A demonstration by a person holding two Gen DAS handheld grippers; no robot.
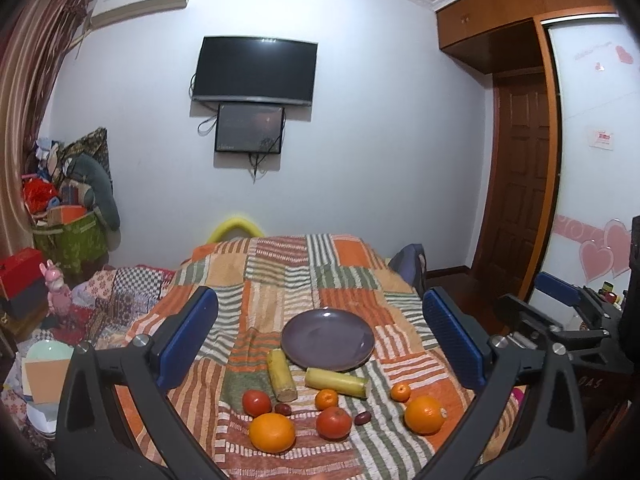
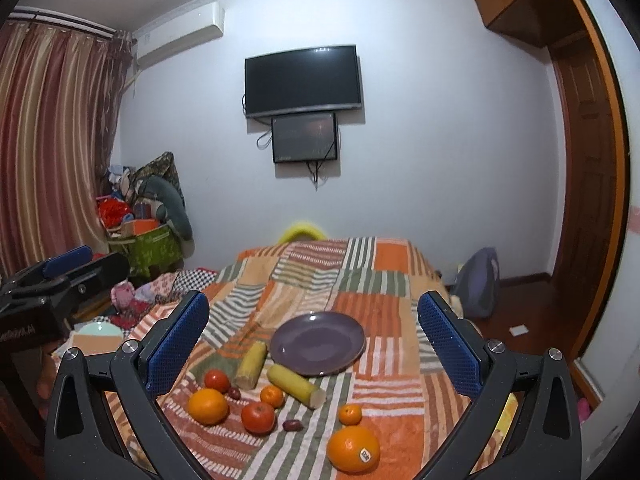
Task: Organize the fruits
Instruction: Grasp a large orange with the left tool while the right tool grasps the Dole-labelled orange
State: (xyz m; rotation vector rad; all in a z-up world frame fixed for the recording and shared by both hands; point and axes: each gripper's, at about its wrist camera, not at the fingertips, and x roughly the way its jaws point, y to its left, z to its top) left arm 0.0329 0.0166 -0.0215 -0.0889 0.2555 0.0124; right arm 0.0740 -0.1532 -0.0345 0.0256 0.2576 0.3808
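From the left wrist view, the left claw (image 1: pixel 320 332) stands spread wide with nothing between its blue ribbed pads, held above a bed covered by a patchwork blanket (image 1: pixel 352 264) of orange, green and cream stripes, nubbly like towelling. Directly ahead between the fingers lies a round, glossy purple plate (image 1: pixel 327 339), bare; so the sorting looks not yet begun. All the fruit lies loose on the blanket just nearer the claw than the plate: two yellow-green cane-like sticks (image 1: pixel 282 374), cylindrical with cut fibrous ends, two smooth red tomatoes (image 1: pixel 334 423), two big dimpled oranges (image 1: pixel 272 432), two small mandarins (image 1: pixel 327 399) and two tiny dark red dates (image 1: pixel 363 418). The right claw (image 1: pixel 558 294) shows off to the right. From the right wrist view, the right claw (image 2: pixel 314 338) is likewise fully parted and empty, the plate (image 2: pixel 318 344) dead ahead between its pads. The stickered orange (image 2: pixel 353 449) lies closest, low and slightly right; a mandarin (image 2: pixel 350 414) sits just beyond it, and the tomatoes (image 2: pixel 258 418), the other orange (image 2: pixel 208 406) and the sticks (image 2: pixel 296 386) cluster toward the left pad. Every piece remains to be moved.
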